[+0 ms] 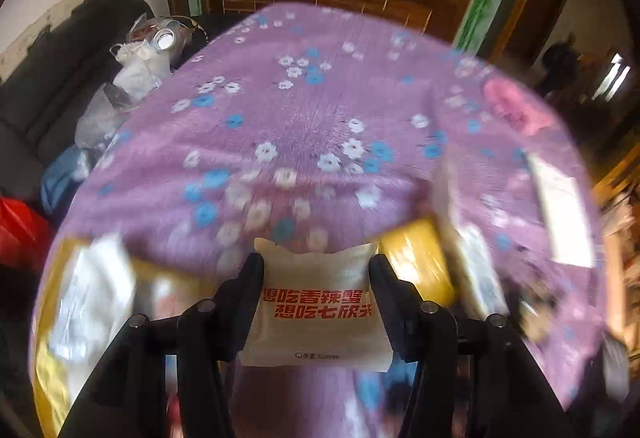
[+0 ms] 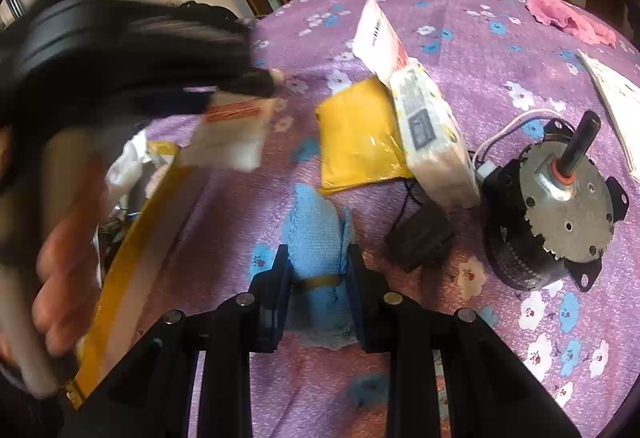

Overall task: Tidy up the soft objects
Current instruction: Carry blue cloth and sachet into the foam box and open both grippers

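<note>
My left tongs (image 1: pixel 316 270) are closed on a white packet (image 1: pixel 316 302) with red print, held above the purple flowered worktop (image 1: pixel 304 109); from the right wrist view the same packet (image 2: pixel 230 129) hangs blurred at upper left. My right tongs (image 2: pixel 318 266) grip a blue cloth (image 2: pixel 316 234) bound with a yellow band, its tip resting on the worktop. Just beyond the cloth lies a yellow bag (image 2: pixel 356 141), and a white pack (image 2: pixel 432 141) leans across that bag's right edge. A small black block (image 2: pixel 420 238) sits near the pack's foot, with a motor (image 2: pixel 552 205) beside it to the right. A pink cloth (image 2: pixel 568 17) lies well apart at the far right edge. A long yellow pouch (image 2: pixel 132 266) runs along the left.
</note>
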`<state>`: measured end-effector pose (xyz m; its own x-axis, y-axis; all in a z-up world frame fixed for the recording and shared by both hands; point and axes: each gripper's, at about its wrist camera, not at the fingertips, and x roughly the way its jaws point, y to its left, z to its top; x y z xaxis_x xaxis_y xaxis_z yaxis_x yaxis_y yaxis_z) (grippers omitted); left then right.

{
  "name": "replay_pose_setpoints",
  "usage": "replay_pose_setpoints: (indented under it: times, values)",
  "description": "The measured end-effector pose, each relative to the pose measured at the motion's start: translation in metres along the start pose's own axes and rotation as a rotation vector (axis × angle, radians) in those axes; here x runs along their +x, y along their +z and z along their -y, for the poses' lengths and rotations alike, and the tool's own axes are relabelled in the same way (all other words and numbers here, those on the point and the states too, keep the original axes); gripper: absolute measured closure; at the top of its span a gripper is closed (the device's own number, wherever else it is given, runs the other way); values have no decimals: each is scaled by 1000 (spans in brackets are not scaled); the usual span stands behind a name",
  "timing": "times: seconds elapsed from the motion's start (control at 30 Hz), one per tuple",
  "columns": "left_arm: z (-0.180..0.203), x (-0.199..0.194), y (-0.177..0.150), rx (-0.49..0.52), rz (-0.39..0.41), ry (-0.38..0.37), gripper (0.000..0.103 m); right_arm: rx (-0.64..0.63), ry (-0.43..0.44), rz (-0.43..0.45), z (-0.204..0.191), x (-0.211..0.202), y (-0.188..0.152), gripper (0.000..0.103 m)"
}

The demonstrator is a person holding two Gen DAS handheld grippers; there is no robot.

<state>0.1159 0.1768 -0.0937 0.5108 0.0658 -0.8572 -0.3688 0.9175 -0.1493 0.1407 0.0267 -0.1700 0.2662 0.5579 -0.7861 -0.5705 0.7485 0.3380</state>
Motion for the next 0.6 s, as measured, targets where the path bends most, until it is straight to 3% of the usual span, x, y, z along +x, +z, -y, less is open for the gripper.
replay_pose_setpoints:
  times: [0.07, 0.33, 0.6]
  values:
    - [-18, -28, -25, -57, 12, -54, 45, -17, 3, 33, -4, -7, -1, 78]
    - [-72, -106, -134, -187, 78, -123, 45, -87, 49, 114, -21, -21, -4, 78]
    - [-128, -136, -176, -271, 97, -100, 45, -123, 63, 128, -31, -24, -9, 78]
